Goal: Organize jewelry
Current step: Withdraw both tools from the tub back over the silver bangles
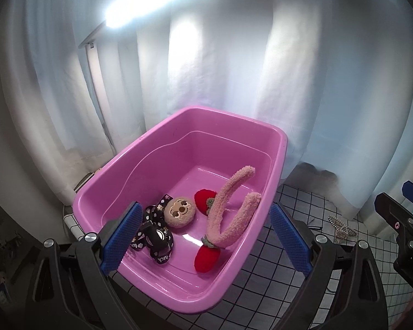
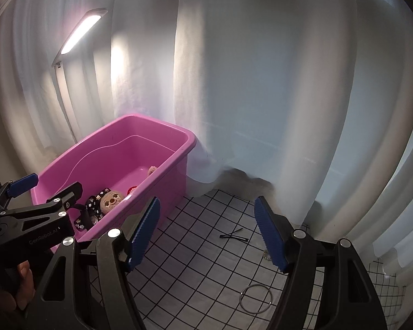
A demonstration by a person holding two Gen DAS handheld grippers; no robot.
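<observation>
both hand-held grippers gape empty, left hand-held gripper (image 1: 203,236) over the pink tub (image 1: 275,165), right hand-held gripper (image 2: 210,233) above the grid cloth (image 2: 195,269)

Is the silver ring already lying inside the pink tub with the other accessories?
No, the silver ring lies on the checkered cloth, outside the pink tub.

The left gripper (image 1: 203,236) has its jaws wide apart, with nothing between the blue pads (image 1: 120,238). In the right wrist view it shows at 9 o'clock, pointing toward 2 o'clock, and a bit of the person's hand (image 2: 23,277) shows under it at 8 o'clock. The right gripper (image 2: 209,233) has its jaws wide apart too, and holds nothing. In the left wrist view it pokes in at 3 o'clock.
</observation>
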